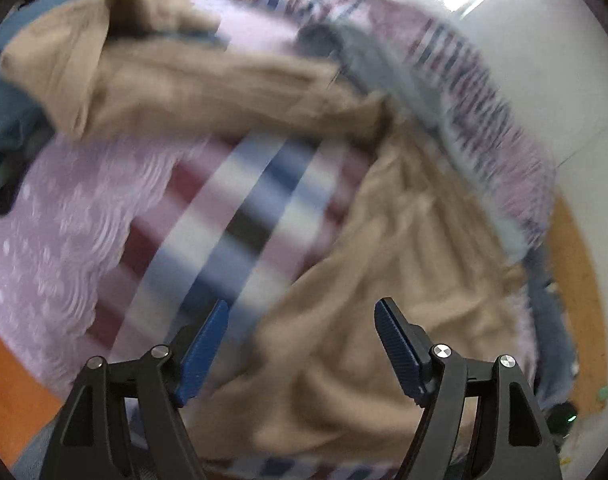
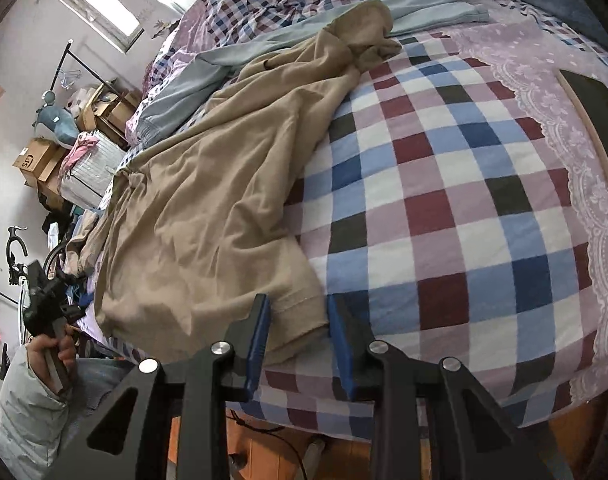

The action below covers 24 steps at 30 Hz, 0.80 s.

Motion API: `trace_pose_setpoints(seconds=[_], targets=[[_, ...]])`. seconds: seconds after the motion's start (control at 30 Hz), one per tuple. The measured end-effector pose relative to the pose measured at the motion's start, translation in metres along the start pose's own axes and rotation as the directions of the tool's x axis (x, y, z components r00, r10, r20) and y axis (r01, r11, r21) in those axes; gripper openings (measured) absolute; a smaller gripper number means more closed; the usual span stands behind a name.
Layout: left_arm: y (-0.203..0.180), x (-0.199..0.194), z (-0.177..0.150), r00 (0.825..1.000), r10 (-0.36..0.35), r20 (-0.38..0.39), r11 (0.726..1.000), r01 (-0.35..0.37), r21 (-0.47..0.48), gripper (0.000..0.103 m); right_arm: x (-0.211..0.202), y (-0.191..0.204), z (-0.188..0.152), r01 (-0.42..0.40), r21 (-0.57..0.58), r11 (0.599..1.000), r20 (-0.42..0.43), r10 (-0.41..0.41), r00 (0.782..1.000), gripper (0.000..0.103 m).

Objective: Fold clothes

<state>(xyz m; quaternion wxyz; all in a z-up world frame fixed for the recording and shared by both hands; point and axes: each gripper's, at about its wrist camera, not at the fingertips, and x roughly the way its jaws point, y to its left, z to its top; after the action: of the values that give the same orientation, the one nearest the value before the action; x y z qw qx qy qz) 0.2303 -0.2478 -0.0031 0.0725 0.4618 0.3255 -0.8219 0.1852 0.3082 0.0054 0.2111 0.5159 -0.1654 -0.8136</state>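
Bed: I see a checked cover (image 2: 443,208) over it, with a lilac lace-patterned border (image 2: 575,160) along its far-right side.
Tan garment: the tan garment (image 2: 208,200) lies crumpled on the bed's left half, running from a bunched end near the top centre of the right view down to a ribbed hem at the near edge.
Blue garment: a pale blue garment (image 2: 192,80) lies beyond the tan one, partly under it.
Right hand-held gripper: my right hand-held gripper (image 2: 298,312) sits at the near edge of the bed. Its jaws are partly closed, straddling the tan hem; the cloth is between the pads, but I see gaps on both sides, so not yet clamped.
Left hand-held gripper: my left hand-held gripper (image 1: 302,312) is released, jaws wide, nothing between them. It hangs over the tan garment (image 1: 383,280); this view is badly motion-blurred.
Left hand: a hand (image 2: 52,352) with a pale padded sleeve shows at the lower left of the right view, gripping a handle.
Containers: cardboard boxes (image 2: 36,160) are stacked by the far wall. I cannot tell their contents.
Floor: orange floor (image 2: 272,452) shows below the bed edge.
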Motion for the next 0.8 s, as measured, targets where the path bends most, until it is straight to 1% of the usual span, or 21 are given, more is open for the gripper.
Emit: trace_pose_setpoints(seconds=[0.13,0.27,0.37,0.4,0.43,0.47,0.5,0.53,0.57,0.6,0.63,0.7,0.77,0.8], targets=[[0.005,-0.006,-0.008,1.0,0.026,-0.011,1.0,-0.026,0.015,0.078,0.0,0.003,-0.002,0.015,0.003,1.0,0.0,-0.015,1.0,0.023],[0.011,-0.008,-0.017,0.999,0.02,-0.035,1.0,-0.02,0.007,0.078,0.002,0.007,-0.005,0.022,0.002,1.0,-0.005,-0.022,1.0,0.022],[0.007,-0.001,-0.021,0.996,0.017,-0.085,0.999,-0.014,0.03,0.078,0.003,0.007,-0.007,0.03,0.002,1.0,-0.003,-0.03,1.0,0.022],[0.006,0.0,-0.022,0.996,0.022,-0.09,0.999,-0.019,0.039,0.078,0.003,0.007,-0.007,0.033,0.004,0.999,-0.002,-0.033,0.999,0.022],[0.005,0.001,-0.023,0.995,0.029,-0.091,0.999,-0.025,0.048,0.075,0.003,0.007,-0.007,0.039,0.005,0.999,0.001,-0.039,0.999,0.021],[0.004,0.001,-0.023,0.995,0.031,-0.093,0.998,-0.026,0.053,0.071,0.003,0.007,-0.007,0.048,0.003,0.999,0.006,-0.048,0.999,0.019],[0.004,0.002,-0.024,0.995,0.03,-0.095,0.998,-0.025,0.055,0.053,0.003,0.007,-0.007,0.058,0.001,0.998,0.011,-0.058,0.998,0.016],[0.004,0.003,-0.023,0.994,0.034,-0.1,0.998,-0.028,0.055,0.03,0.003,0.008,-0.007,0.068,-0.001,0.998,0.016,-0.068,0.998,0.015],[0.005,0.004,-0.023,0.994,0.038,-0.105,0.998,-0.032,0.052,0.024,0.003,0.009,-0.008,0.077,-0.006,0.997,0.021,-0.077,0.997,0.014],[0.006,0.003,-0.024,0.994,0.026,-0.11,0.999,-0.021,0.045,0.016,0.002,0.01,-0.009,0.086,-0.011,0.996,0.025,-0.086,0.996,0.009],[0.007,0.002,-0.024,0.994,0.009,-0.111,0.999,-0.004,0.039,0.009,0.001,0.012,-0.009,0.1,-0.017,0.995,0.035,-0.099,0.994,0.006],[0.009,-0.003,-0.024,0.995,-0.021,-0.101,0.999,0.025,0.033,0.004,-0.004,0.015,-0.011,0.124,-0.024,0.992,0.057,-0.123,0.991,0.005],[0.012,-0.013,-0.024,0.996,-0.053,-0.074,0.998,0.054,0.024,0.003,-0.015,0.017,-0.014,0.14,-0.011,0.99,0.096,-0.138,0.986,0.005],[0.012,-0.018,-0.025,0.996,-0.076,-0.055,0.997,0.077,0.017,0.002,-0.024,0.017,-0.017,0.135,0.004,0.991,0.121,-0.134,0.984,0.005]])
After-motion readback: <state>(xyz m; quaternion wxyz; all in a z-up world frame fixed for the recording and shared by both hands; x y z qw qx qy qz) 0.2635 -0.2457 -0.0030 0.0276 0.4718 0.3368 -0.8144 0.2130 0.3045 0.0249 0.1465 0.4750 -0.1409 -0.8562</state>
